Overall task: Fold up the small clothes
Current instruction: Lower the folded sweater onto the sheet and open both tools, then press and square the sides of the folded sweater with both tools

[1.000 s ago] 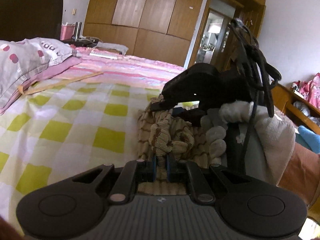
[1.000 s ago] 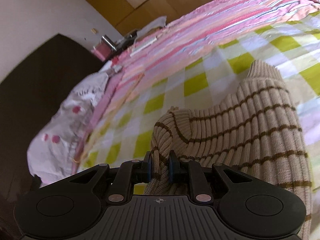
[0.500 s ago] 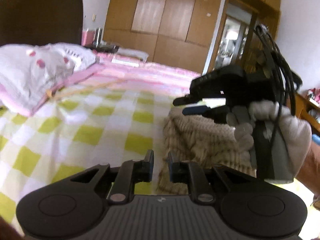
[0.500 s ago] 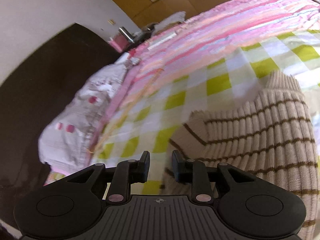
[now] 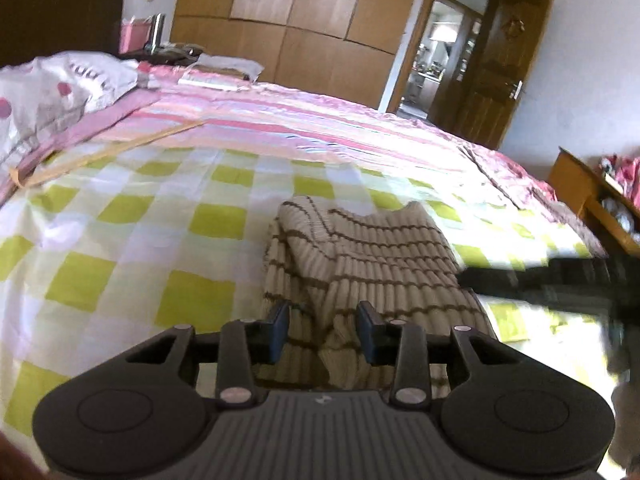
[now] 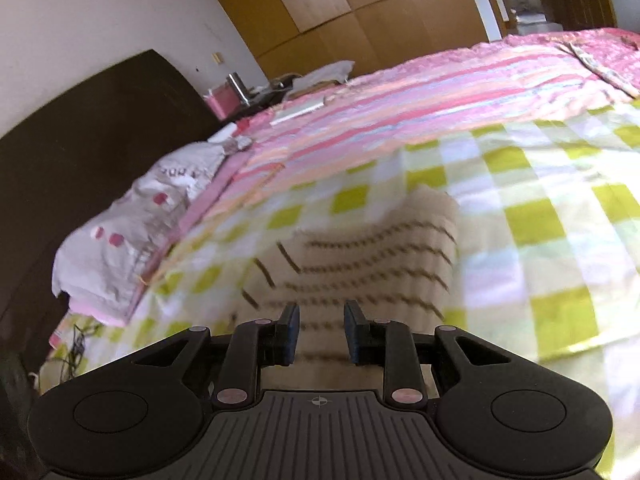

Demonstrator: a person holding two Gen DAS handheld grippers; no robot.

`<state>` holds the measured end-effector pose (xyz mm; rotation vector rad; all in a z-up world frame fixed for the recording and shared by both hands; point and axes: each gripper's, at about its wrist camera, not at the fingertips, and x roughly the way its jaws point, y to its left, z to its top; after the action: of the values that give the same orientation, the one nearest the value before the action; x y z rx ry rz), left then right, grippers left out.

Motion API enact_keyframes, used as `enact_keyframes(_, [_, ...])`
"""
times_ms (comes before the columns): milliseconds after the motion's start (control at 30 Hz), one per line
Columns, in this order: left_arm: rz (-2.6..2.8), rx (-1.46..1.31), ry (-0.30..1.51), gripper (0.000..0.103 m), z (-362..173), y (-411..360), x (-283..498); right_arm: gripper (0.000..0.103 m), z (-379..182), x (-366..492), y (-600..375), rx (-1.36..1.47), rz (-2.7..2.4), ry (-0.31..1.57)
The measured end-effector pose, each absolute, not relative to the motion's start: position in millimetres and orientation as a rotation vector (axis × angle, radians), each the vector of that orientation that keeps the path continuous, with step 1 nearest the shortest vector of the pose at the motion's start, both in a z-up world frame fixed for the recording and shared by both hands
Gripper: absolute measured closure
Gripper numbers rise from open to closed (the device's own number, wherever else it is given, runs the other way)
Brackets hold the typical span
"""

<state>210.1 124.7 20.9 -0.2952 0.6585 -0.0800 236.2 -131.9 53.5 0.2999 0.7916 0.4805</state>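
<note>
The bed (image 5: 132,248) is filling both views, its green-and-white checked sheet (image 6: 560,216) giving way to a pink striped quilt (image 5: 312,124) farther back, with the wooden wardrobe (image 5: 304,20) standing behind it. A spotted pillow (image 5: 48,92) is lying at the dark headboard (image 6: 80,152) end. Lying on the checked sheet is the beige knit sweater with brown stripes (image 5: 372,256), folded over on itself and looking blurred in the right wrist view (image 6: 372,256). The left gripper (image 5: 323,332) is hanging just above the sweater's near edge, its blue-padded fingers spread apart and gripping nothing. The right gripper (image 6: 321,334) is hovering over the sweater too, fingers parted and empty. In the left wrist view it is showing as a dark blurred shape off to the right (image 5: 560,276).
</note>
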Motion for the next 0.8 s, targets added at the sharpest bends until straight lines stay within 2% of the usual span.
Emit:
enact_keyframes(300, [-0.119,-0.33,0.683,0.062,21.6,132.2,234.1,0.077,46.8,214.0,-115.1,0.117,0.487,0.739])
enact_keyframes(567, [-0.163,-0.435,0.783,0.062,7.9,142.6,263.2,0.077,47.0,207.2,-120.9,0.094,0.487,0.735])
enact_keyframes(700, [-0.149,-0.411,0.801,0.075,5.1,142.4,272.1,0.077,45.8,204.7,-119.2,0.061,0.479,0.732])
enact_keyframes(800, [-0.116,-0.28,0.782,0.078,8.8,130.8,269.5,0.077,45.2,202.2,-115.3,0.004,0.462,0.726])
